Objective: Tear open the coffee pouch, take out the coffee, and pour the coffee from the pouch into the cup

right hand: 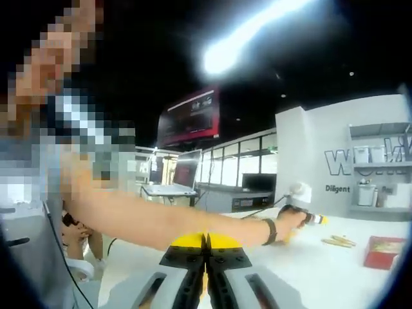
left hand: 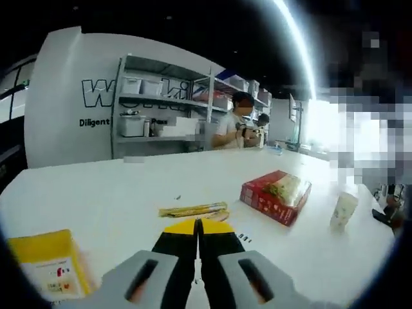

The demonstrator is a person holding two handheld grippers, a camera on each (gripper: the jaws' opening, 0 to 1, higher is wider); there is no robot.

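Left gripper view. Left gripper (left hand: 198, 223) low over white table (left hand: 116, 187), yellow-tipped jaws pressed together, nothing between them. Just beyond the tips: coffee pouch sticks (left hand: 194, 210), yellow, lying flat side by side on the table, unopened as far as visible. Right of those, apart: red box (left hand: 275, 196) with a picture on its lid, lying flat. Further right, near the table edge: paper cup (left hand: 344, 210), upright, pale with a faint print; contents not discernible. Lower left: yellow box (left hand: 50, 264), flat on the table, partly cut by the edge of view. Behind the table: grey shelving rack (left hand: 161, 103) holding white bins against a wall with large lettering; a person (left hand: 230, 122) standing beside it.

Right gripper view. Right gripper (right hand: 206, 243) raised above the table level, jaws closed flush, empty. Bare forearm (right hand: 161, 222) crossing from the left, wristband on, hand (right hand: 293, 220) wrapped around the left gripper. Past that hand, on the table: the pouch sticks, small and blurred, and the red box at far right. Laptop (right hand: 170, 187) open on a counter in the background; dark wall screen (right hand: 193, 119) above.
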